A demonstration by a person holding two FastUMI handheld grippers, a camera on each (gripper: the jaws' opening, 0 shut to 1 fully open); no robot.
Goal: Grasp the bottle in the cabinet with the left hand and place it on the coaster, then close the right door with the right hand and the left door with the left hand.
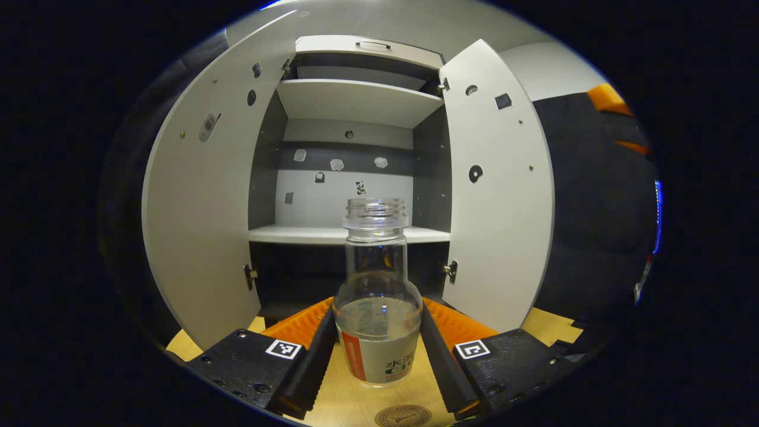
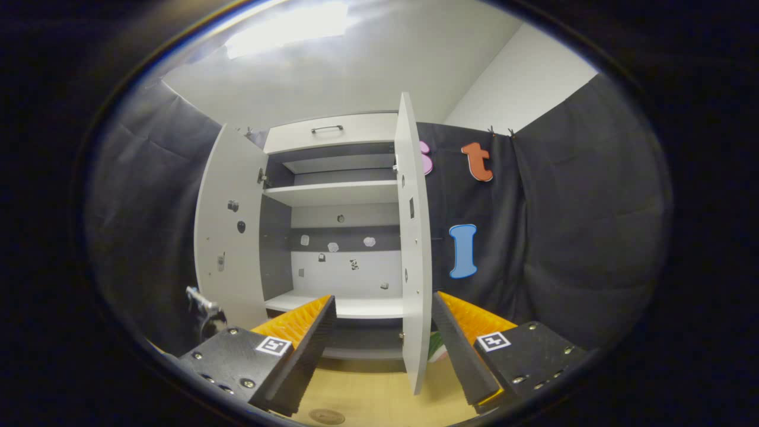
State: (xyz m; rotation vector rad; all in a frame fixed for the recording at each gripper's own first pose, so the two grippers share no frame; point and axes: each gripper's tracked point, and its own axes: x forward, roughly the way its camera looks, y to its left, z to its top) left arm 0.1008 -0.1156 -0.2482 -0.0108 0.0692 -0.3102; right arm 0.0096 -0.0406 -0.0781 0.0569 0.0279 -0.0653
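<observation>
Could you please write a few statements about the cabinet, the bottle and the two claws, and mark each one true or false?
1. The left claw grips the bottle between its fingers. True.
2. The bottle has a cap on. False: its threaded mouth is open.
3. Both cabinet doors are shut. False: the left door and right door stand open.
4. The right claw is open and holds nothing. True.
5. The bottle stands on the coaster. False: the coaster lies nearer the camera.
</observation>
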